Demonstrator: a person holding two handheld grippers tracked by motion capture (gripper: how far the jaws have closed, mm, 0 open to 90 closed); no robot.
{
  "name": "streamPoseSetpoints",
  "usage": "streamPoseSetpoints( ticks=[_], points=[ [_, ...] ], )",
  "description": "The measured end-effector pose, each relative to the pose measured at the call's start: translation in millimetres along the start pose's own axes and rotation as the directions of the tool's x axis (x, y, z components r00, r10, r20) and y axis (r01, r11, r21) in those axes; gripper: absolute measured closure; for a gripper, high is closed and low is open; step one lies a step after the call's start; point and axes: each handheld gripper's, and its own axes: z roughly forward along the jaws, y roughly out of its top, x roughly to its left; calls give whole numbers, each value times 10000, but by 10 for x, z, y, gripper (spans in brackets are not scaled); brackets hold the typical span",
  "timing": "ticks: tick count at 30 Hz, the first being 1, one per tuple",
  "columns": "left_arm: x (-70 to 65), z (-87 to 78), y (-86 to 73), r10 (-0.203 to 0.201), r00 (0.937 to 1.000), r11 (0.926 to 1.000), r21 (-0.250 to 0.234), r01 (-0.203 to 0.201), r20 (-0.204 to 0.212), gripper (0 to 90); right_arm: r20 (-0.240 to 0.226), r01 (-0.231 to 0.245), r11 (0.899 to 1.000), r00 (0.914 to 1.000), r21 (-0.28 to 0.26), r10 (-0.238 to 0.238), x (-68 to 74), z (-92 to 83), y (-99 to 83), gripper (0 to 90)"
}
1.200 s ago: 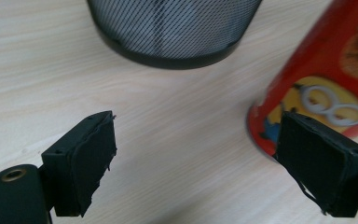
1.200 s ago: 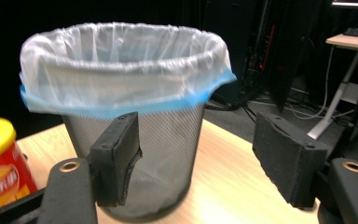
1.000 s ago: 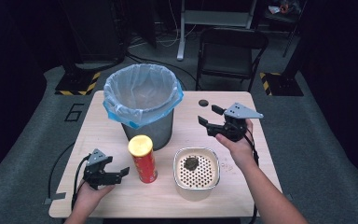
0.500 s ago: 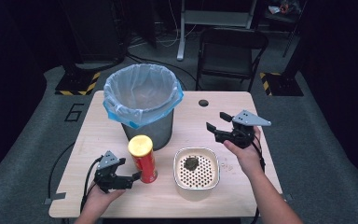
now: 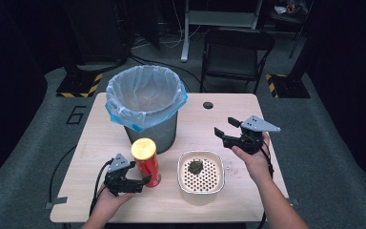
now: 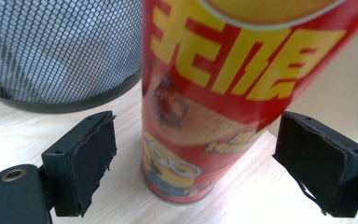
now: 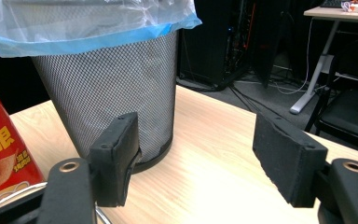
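Standing by the near edge of the pale wooden table (image 5: 267, 193), I count two hand-held black grippers, one crisp can, one perforated dish, one bin and one folding chair. Nearest me the left gripper (image 5: 136, 183) sits low at the table's near left, its jaws spread wide and holding nothing. Between those jaws, in the left gripper view (image 6: 193, 163), rises the tall red cardboard crisp can (image 6: 242, 88), upright on the wood: glossy red with big yellow characters, a cartoon figure near its base, and a round yellow lid in the high view (image 5: 143, 148). The can stands a little beyond the pads and clear of both; the left pad (image 6: 93, 158) and the right pad (image 6: 317, 163) flank it with table showing on each side. Just to the can's right lies the cream square dish with a perforated floor (image 5: 186, 183), with one dark lump (image 5: 195, 167) in it. Farther right the right gripper (image 5: 224, 128) is held above the table, jaws open and empty, pointing toward the bin. Behind the can, nearly touching it, stands the grey wire-mesh waste bin lined with a clear, blue-edged plastic bag (image 5: 145, 102). Beyond the table's far edge sits a black folding chair (image 5: 238, 47).
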Motion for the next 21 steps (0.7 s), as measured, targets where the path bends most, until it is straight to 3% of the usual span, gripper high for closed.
streamPoseSetpoints(
  ticks=[21],
  points=[
    [3, 219, -78, 173, 9998, 9994, -299, -170, 129, 167, 263, -192, 9997, 9995, 146, 188, -44, -24, -220, 313]
  ],
)
